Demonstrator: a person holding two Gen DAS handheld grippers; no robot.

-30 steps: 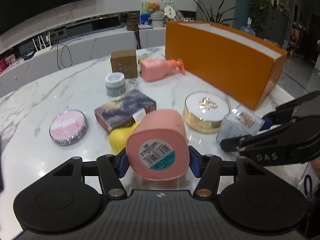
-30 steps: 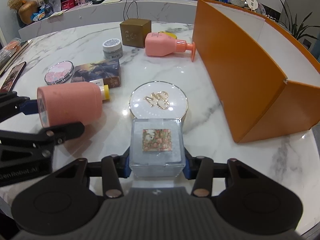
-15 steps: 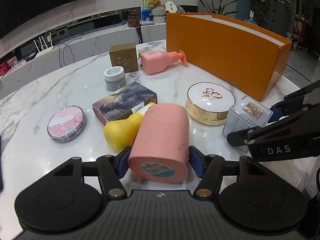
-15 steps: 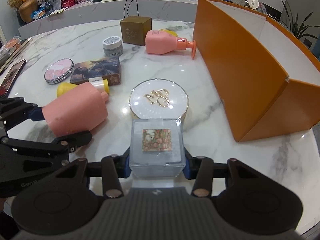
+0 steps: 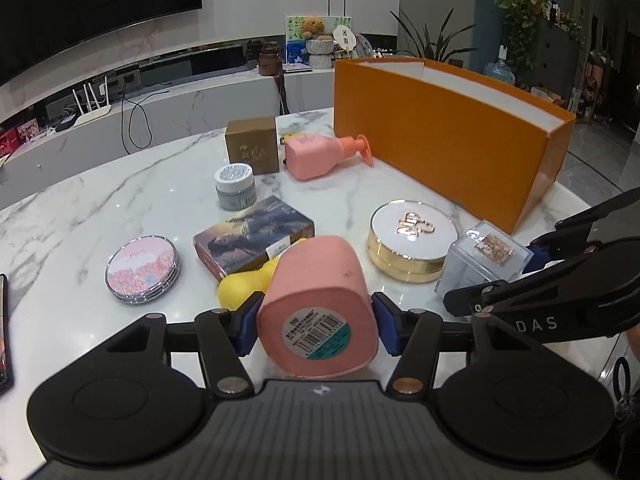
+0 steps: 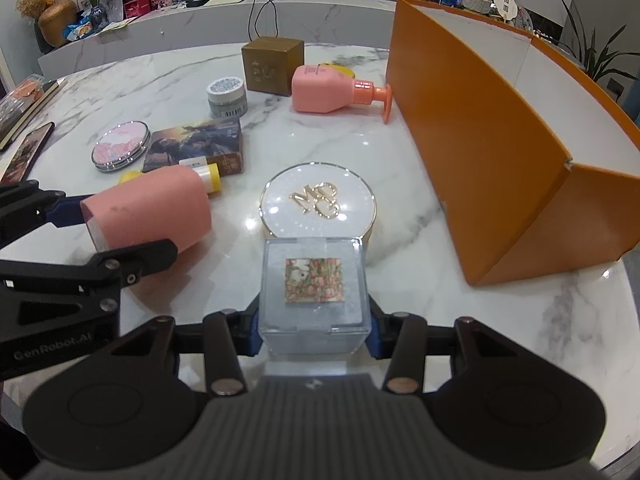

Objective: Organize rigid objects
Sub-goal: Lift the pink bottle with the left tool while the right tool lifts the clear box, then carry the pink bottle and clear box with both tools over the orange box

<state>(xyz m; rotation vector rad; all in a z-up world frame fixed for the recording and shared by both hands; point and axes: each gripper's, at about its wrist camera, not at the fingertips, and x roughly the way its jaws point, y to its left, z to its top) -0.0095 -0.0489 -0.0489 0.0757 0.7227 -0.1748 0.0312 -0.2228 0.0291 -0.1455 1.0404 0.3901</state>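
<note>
- Two handheld grippers work a round marble table (image 5: 100, 208), each carrying one item at the near edge.
- Left gripper (image 5: 316, 322): its blue pads flank the barcoded base of a pink bottle (image 5: 320, 300) with a yellow cap, at 6 o'clock in the left wrist view. Its jaws have just been closing after a brief loosening, and the bottle sits between them; whether the pads now press it cannot be told, since a sliver of gap shows at the right side.
- Compared with a second ago, the bottle has tipped down from a raised carry and now lies low on its side, cap pointing away. That reads as a regrip or a set-down, not a delivery.
- Right gripper (image 6: 314, 330): clenched on a clear plastic cube box (image 6: 314, 292) with a floral print inside, unmoved, at 6 o'clock in its own view.
- Just beyond the cube box: a glossy round gold-rimmed compact (image 6: 318, 208), smooth and hard.
- Farther out, toward 11 o'clock: a printed flat carton (image 5: 254, 236), a mirrored pink disc (image 5: 142, 274), a small grey jar (image 5: 236, 186), a gold cardboard cube (image 5: 252, 150) and a pink pump bottle (image 5: 320, 156) lying down.
- At 1 o'clock stands the open orange box (image 5: 440, 148), stiff-walled, the likely destination.
</note>
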